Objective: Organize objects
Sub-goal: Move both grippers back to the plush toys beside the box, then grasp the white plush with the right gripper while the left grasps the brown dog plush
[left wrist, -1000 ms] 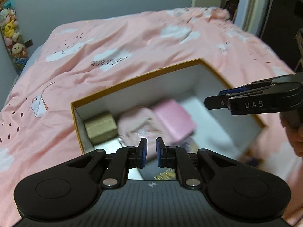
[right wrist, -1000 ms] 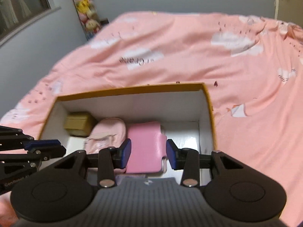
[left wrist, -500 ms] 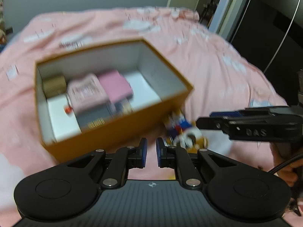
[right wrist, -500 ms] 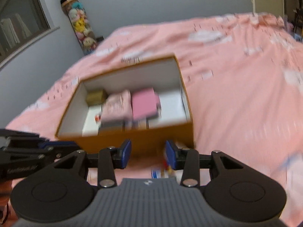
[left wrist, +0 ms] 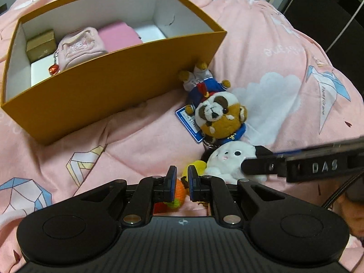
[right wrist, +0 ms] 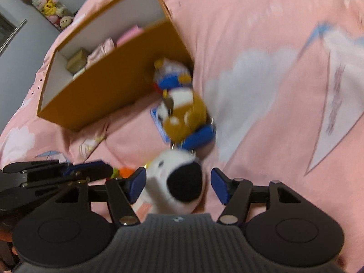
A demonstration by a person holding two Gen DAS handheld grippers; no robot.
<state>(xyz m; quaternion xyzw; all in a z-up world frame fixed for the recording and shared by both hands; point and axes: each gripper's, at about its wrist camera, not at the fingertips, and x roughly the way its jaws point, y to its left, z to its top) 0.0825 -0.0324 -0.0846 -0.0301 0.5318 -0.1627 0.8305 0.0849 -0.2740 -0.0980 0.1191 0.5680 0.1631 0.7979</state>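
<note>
An open orange box [left wrist: 113, 79] lies on the pink bedspread. It holds a gold box [left wrist: 42, 45], a pink pouch [left wrist: 79, 47] and a pink case [left wrist: 120, 35]. In front of it lie a sailor-suit plush dog [left wrist: 218, 113] and a white plush with a black ear [left wrist: 232, 161]. My left gripper [left wrist: 180, 183] is shut and hangs over a small orange and yellow toy [left wrist: 179, 196], which sits below the pads. My right gripper [right wrist: 178, 179] straddles the white plush [right wrist: 182, 182], its jaws opening. A gap shows at the right pad.
The pink bedspread [right wrist: 273, 56] runs wide to the right of the box [right wrist: 109, 86] and the plush dog [right wrist: 184, 113]. My left gripper [right wrist: 100, 170] sits close at the right gripper's left. A column of plush toys [right wrist: 45, 2] stands by the grey wall.
Both grippers have pulled back from above the box and come down over the plush toys in front of it. The right jaws have widened and now stand either side of the white plush.
</note>
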